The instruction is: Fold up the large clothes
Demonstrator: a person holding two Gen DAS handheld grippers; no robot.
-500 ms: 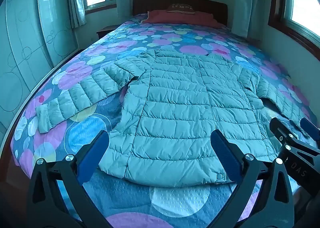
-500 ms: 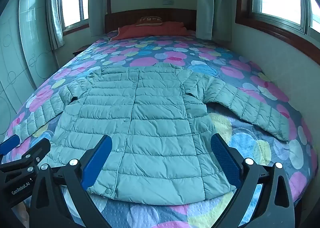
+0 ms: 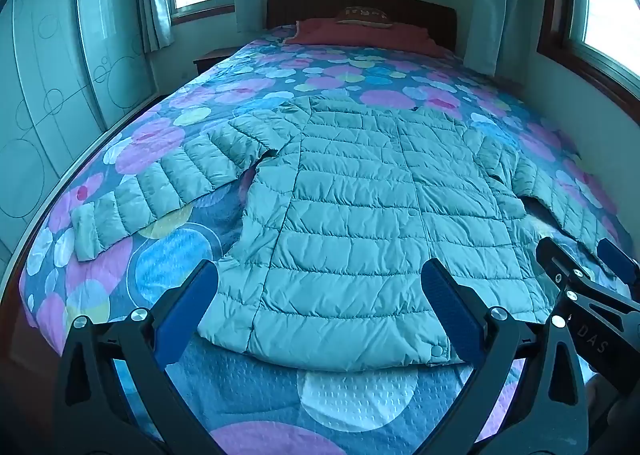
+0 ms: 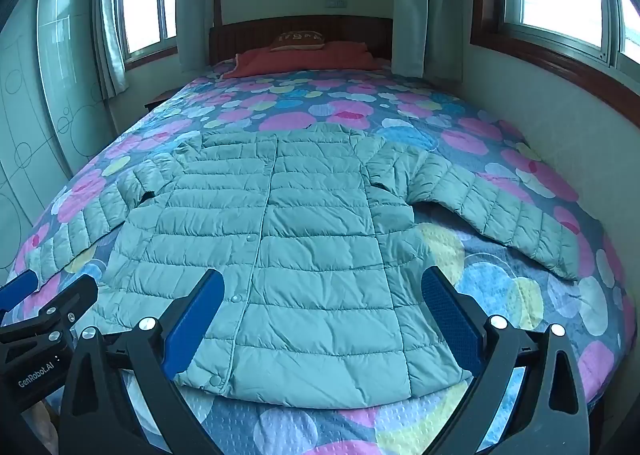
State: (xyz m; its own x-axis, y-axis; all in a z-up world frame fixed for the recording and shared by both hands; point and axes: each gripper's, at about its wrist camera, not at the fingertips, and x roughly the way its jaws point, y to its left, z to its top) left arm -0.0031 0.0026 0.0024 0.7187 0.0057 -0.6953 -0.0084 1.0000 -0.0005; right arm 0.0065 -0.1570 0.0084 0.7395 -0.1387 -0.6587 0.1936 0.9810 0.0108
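A pale green quilted puffer jacket (image 3: 360,207) (image 4: 304,239) lies flat and face up on the bed, buttoned, both sleeves spread out to the sides, hem toward me. My left gripper (image 3: 320,307) hovers open above the hem's left half, nothing between its blue pads. My right gripper (image 4: 322,311) hovers open over the hem's right half, also empty. Each gripper shows at the edge of the other's view: the right one (image 3: 588,275) and the left one (image 4: 44,299).
The bed (image 3: 352,395) carries a blue spread with pink, yellow and white circles. A red pillow (image 4: 304,59) and dark headboard are at the far end. A wall runs along the right side (image 4: 540,127), a wardrobe (image 3: 48,103) along the left.
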